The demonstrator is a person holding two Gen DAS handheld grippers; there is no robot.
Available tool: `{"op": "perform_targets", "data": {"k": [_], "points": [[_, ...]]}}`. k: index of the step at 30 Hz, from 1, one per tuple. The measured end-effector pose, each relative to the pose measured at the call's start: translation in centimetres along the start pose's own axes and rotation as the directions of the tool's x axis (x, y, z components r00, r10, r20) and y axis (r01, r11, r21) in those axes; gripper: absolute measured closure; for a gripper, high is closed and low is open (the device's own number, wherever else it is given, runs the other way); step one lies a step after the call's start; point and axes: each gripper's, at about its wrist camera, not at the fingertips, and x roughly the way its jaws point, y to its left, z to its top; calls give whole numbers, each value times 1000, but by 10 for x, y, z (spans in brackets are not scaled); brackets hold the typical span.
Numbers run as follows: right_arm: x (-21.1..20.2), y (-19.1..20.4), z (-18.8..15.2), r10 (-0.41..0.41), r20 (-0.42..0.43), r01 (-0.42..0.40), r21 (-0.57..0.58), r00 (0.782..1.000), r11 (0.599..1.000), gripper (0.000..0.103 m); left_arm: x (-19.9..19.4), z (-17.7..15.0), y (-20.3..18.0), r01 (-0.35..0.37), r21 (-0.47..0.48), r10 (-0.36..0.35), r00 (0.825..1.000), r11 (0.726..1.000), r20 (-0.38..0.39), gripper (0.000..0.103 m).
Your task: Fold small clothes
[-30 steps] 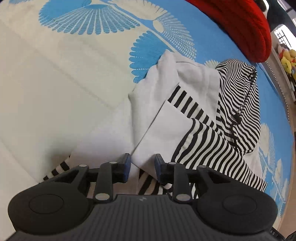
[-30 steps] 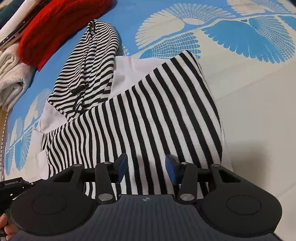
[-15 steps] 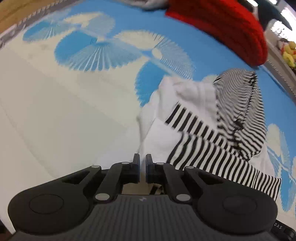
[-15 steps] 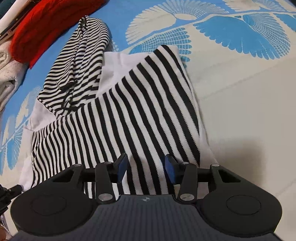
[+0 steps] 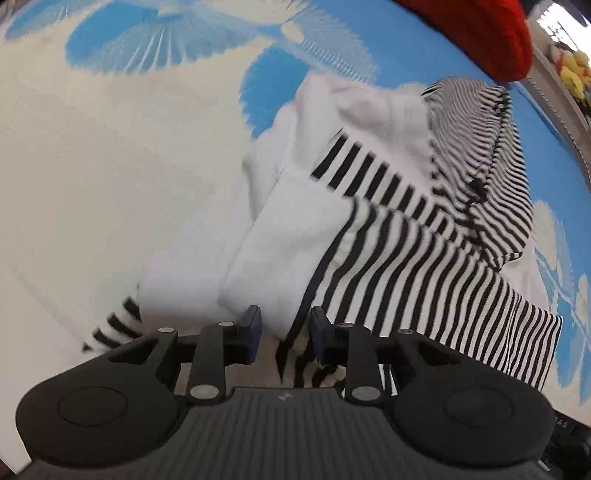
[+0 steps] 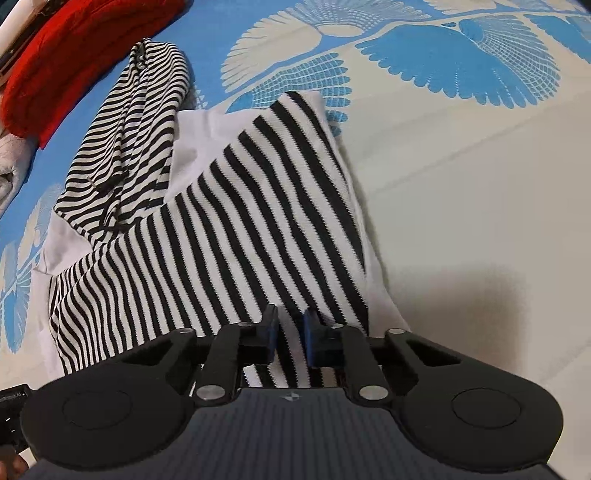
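Observation:
A small black-and-white striped hoodie with white panels [image 5: 369, 206] lies crumpled on the blue and cream patterned sheet. In the left wrist view my left gripper [image 5: 285, 328] is open, its jaws on either side of a folded white and striped edge at the garment's near end. In the right wrist view the hoodie [image 6: 240, 221] spreads ahead, hood at upper left. My right gripper [image 6: 290, 328] has its jaws narrowed to a small gap with striped hem fabric between them.
A red knitted garment [image 5: 476, 33] lies at the far side of the bed; it also shows in the right wrist view [image 6: 70, 48]. Pale folded cloth [image 6: 7, 166] lies at the left. Cream sheet [image 5: 92, 184] stretches left of the hoodie.
My left gripper shut half a second ago and has opened again around the garment's near edge. My right gripper has narrowed from wide open onto the striped hem.

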Motion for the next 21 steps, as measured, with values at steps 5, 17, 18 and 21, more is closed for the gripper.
{"op": "perform_targets", "data": {"k": [5,17,18,21], "points": [[-17,7,2,4,80,0,-48,997,999,72,-27,5,-22,37,96,-53,984,995,168,71],[-66,28,29,-33,347,160,-347,937,924,55,-69,22,-81,101,382,-242,907,919,344,71],[-68,27,31,-46,359,181,-354,932,918,53,-68,29,-89,96,393,-247,902,914,354,71],[-70,19,38,-64,366,197,-339,928,920,52,-58,60,-124,62,426,-242,891,903,384,72]]}}
